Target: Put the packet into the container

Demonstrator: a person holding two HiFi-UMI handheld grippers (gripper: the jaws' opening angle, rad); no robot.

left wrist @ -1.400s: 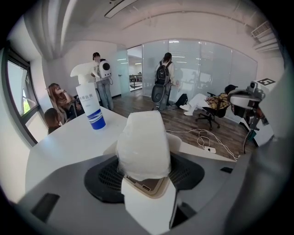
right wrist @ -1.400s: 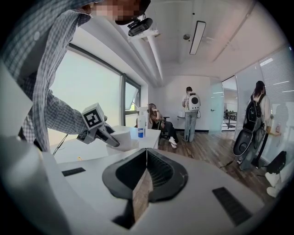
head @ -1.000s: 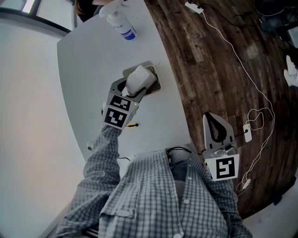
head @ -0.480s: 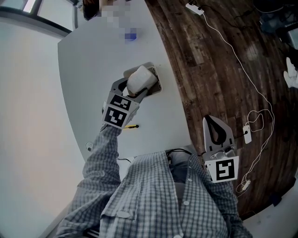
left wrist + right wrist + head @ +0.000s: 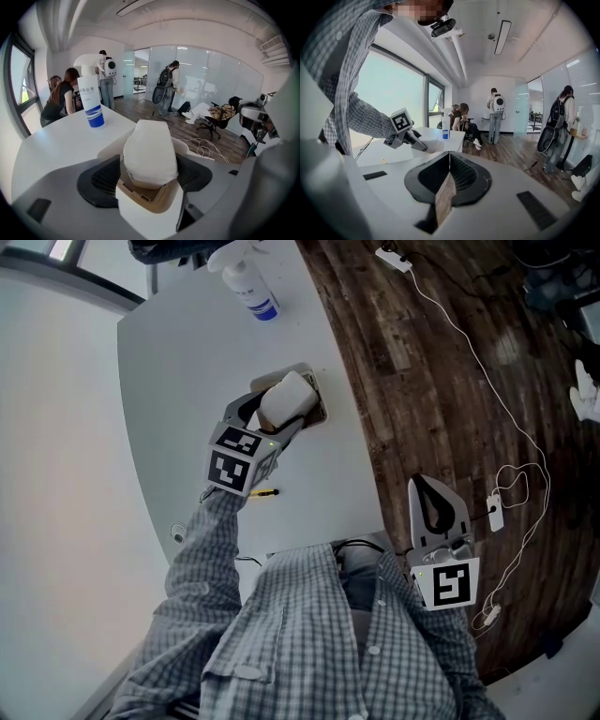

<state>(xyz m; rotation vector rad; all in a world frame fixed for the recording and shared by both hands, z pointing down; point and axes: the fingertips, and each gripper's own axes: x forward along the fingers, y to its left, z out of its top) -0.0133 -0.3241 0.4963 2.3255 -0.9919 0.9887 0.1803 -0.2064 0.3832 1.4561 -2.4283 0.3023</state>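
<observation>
Left gripper (image 5: 149,174): fingers (image 5: 99,180) wide apart, have just been opening. The packet (image 5: 150,154) stands between them, pads just beside its sides with no visible squeeze, so it reads as let go. The packet is white, puffy and pillow-shaped. It stands upright with its lower end down in the mouth of the container (image 5: 149,213) and most of its body sticking up above the rim. The container is a pale box with a tan inside, sitting on the white desk (image 5: 178,362) near its edge by the wooden floor. Right gripper (image 5: 449,164): fingers fully together, nothing between them, held off the desk's side, well apart from the container.
</observation>
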